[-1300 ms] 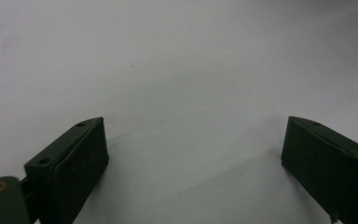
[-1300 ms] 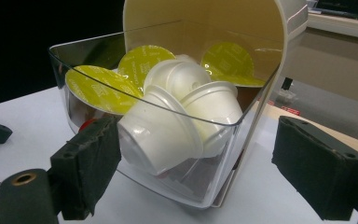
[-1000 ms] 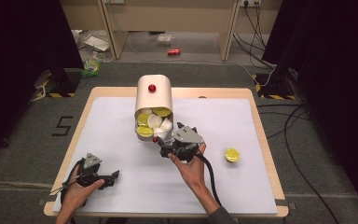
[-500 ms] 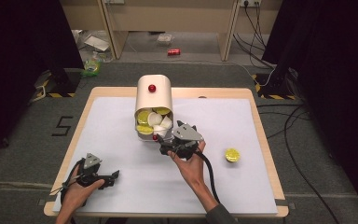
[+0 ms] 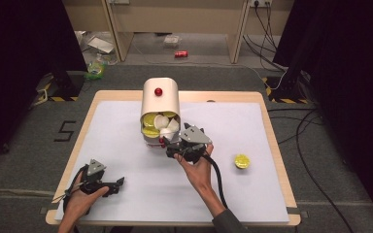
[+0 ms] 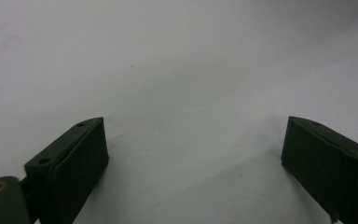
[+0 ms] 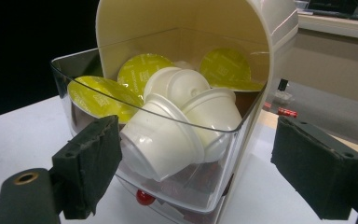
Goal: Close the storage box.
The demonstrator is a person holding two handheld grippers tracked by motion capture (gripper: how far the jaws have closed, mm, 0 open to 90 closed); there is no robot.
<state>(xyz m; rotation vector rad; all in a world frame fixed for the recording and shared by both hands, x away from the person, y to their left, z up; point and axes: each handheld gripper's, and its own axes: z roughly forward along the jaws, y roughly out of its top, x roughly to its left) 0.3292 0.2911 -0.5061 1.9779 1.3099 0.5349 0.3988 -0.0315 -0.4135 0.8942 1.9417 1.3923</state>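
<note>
The right claw (image 5: 171,145), jaws wide open and empty, sits at the pod bin (image 5: 160,114) mid-counter (image 5: 126,126); closing askew may nudge its clear drawer (image 7: 74,65) and spill pods (image 7: 168,126), while the open left claw (image 5: 117,183) rests idle.

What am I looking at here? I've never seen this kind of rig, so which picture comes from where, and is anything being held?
No robot arm here: a person at a table holds a handheld two-jaw gripper in each hand. The high view looks down from above the person's side. The other two pictures come from cameras riding on the grippers, looking along their black jaws. The left gripper rests near the table's front edge, jaws open over bare white surface. The right gripper is at the clear drawer of a cream dispenser, which holds white and yellow-lidded capsules. Its jaws stand open around the drawer's front, gripping nothing. One loose yellow capsule lies to the right.
</note>
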